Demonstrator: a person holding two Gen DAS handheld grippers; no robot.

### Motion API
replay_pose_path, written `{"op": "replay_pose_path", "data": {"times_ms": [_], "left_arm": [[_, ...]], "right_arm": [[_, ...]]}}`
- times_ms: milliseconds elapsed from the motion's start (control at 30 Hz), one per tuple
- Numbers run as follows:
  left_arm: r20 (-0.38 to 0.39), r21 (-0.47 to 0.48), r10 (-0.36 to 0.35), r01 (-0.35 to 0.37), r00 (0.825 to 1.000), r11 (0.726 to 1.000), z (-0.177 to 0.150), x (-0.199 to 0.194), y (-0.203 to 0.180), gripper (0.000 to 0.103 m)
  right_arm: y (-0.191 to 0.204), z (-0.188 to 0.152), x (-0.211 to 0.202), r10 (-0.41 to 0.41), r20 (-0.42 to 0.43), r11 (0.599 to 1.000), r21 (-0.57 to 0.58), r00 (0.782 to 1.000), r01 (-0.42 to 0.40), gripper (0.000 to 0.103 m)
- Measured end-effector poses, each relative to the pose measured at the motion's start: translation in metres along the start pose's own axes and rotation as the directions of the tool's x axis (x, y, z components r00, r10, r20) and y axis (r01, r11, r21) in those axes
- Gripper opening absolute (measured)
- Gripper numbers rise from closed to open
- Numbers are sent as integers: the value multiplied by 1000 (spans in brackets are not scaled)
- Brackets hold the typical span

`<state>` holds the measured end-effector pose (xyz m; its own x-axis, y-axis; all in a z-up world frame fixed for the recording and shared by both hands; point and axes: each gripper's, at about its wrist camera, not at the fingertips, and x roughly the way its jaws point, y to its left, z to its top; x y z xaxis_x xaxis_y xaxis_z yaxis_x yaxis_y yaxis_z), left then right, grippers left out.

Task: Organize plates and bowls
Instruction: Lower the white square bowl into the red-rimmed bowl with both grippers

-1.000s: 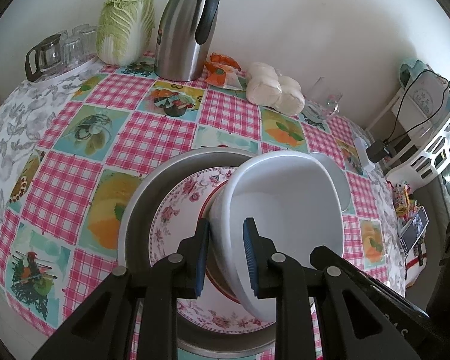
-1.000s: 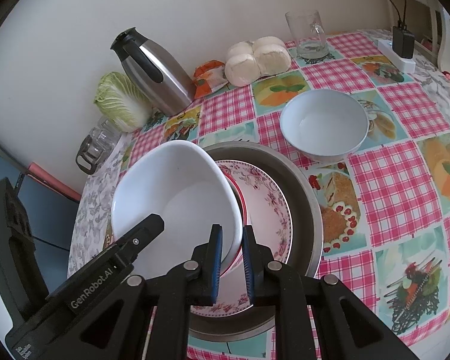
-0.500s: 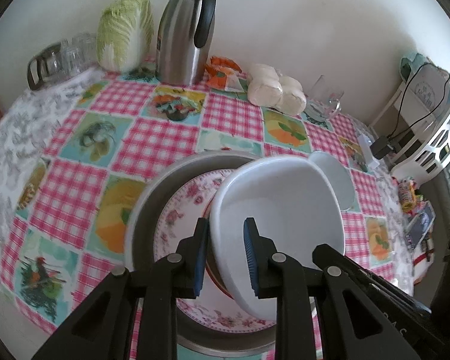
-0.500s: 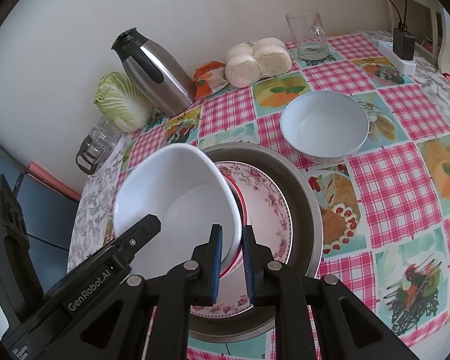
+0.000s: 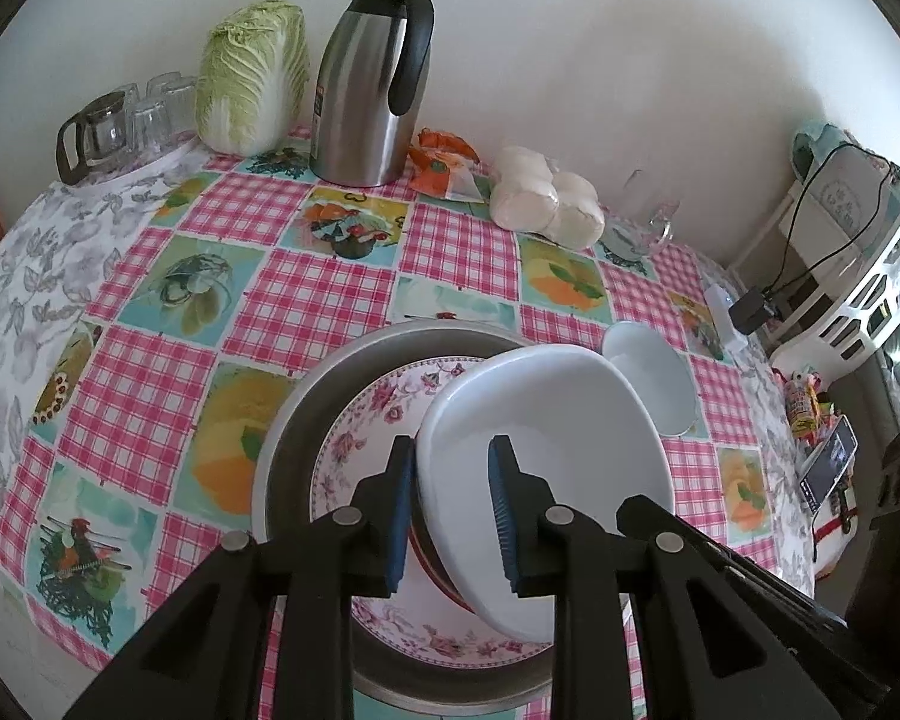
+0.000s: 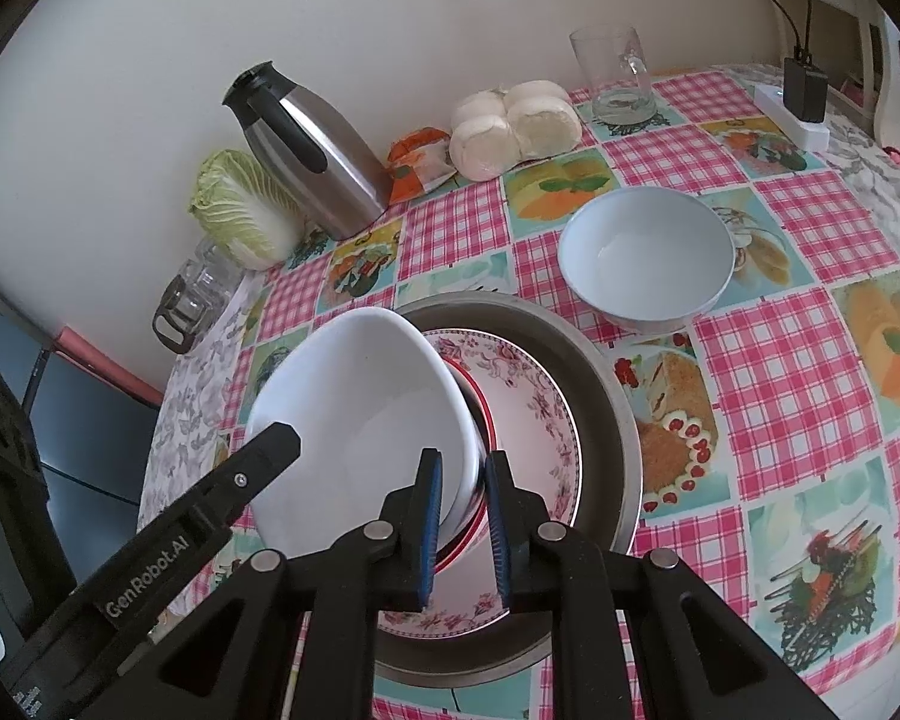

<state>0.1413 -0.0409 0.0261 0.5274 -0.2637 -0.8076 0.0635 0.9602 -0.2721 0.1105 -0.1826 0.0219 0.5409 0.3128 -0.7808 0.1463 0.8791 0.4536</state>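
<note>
Two grippers are gripping one white bowl [image 5: 546, 456] from opposite sides, holding it tilted above a stack of dishes. One left gripper [image 5: 452, 516] is pinching the bowl's left rim between its blue pads; one right gripper [image 6: 463, 525] is pinching the right rim, its jaws nearly pressed together around the thin wall. Beneath the bowl, one floral plate [image 6: 528, 402] is lying inside one wide metal pan [image 6: 606, 384], and a red-rimmed dish [image 6: 486, 414] is sitting on the plate, mostly hidden by the bowl. One second white bowl [image 6: 647, 258] is standing upright on the checked tablecloth [image 5: 306, 306], just beside the pan. Along the wall, one steel thermos jug [image 5: 375, 72], one napa cabbage [image 5: 252, 78], one orange packet [image 5: 444, 162] and one bag of white buns [image 5: 546, 198] are lining up. One glass mug [image 6: 621, 72] is standing near the buns. Several clear glasses [image 5: 132, 120] are clustering at the far left; I cannot count them exactly.
</note>
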Motion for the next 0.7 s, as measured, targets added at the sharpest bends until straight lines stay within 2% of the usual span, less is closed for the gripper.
{"op": "replay_pose_path", "data": {"times_ms": [600,700], "left_arm": [[27,-12,-19,19,999,1000,2,-8,-1,25],[26,-36,-40,41,999,999,4,-11,2,25]], "right_arm": [[-2,2,-4,25,12,999,21,1000,-25,18],[-3,2,-5,24,8,999,20,1000,-24,18]]}}
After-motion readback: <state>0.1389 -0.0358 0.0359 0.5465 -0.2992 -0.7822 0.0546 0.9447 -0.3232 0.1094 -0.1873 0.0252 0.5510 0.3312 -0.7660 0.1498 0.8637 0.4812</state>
